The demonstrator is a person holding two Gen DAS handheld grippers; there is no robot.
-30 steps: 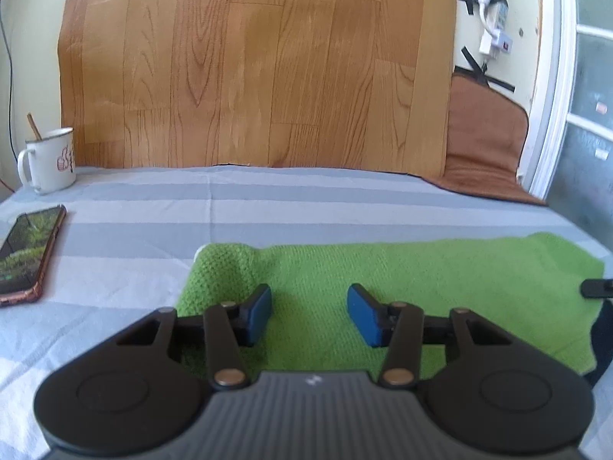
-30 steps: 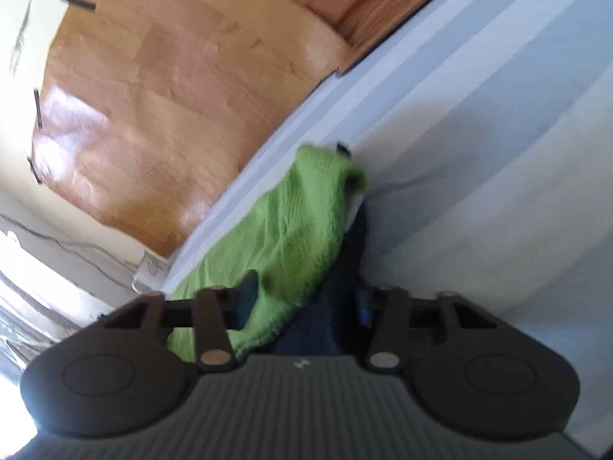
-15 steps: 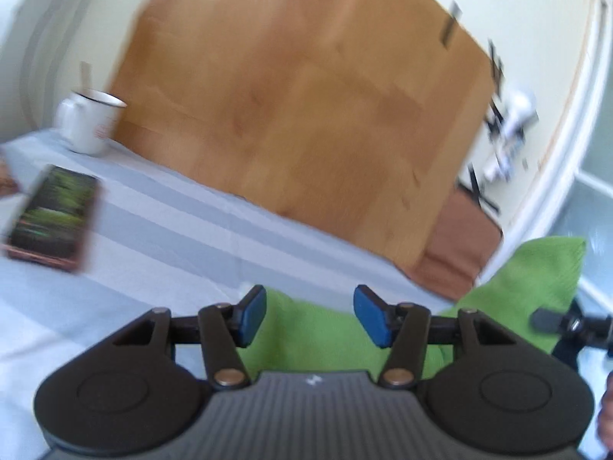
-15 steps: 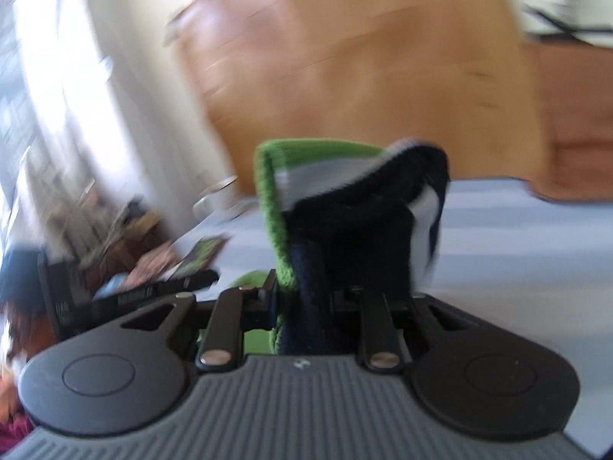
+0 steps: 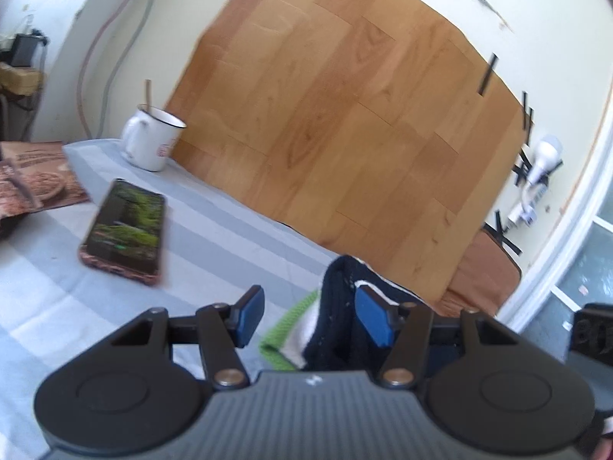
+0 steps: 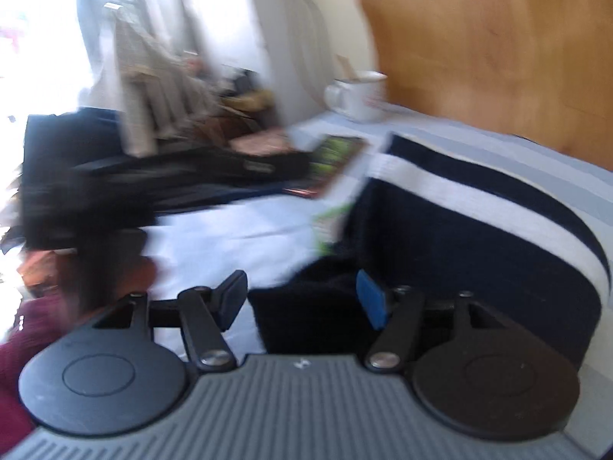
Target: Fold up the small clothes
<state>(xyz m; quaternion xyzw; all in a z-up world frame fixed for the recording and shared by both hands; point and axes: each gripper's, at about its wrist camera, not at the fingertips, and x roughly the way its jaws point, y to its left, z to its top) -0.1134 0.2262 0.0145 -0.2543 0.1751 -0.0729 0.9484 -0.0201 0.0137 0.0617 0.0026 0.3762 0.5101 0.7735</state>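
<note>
step: finishing fold-over | garment lying folded on striped surface, right of phone | right hand-held gripper jaws just opening, releasing | left hand-held gripper open around cloth edge | next: pressing fold flat

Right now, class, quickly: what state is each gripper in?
Left gripper: open, its pads not pressing the folded navy, white and green knitted garment between them.
Right gripper: jaws just opened; the garment lies loose between them.
</note>
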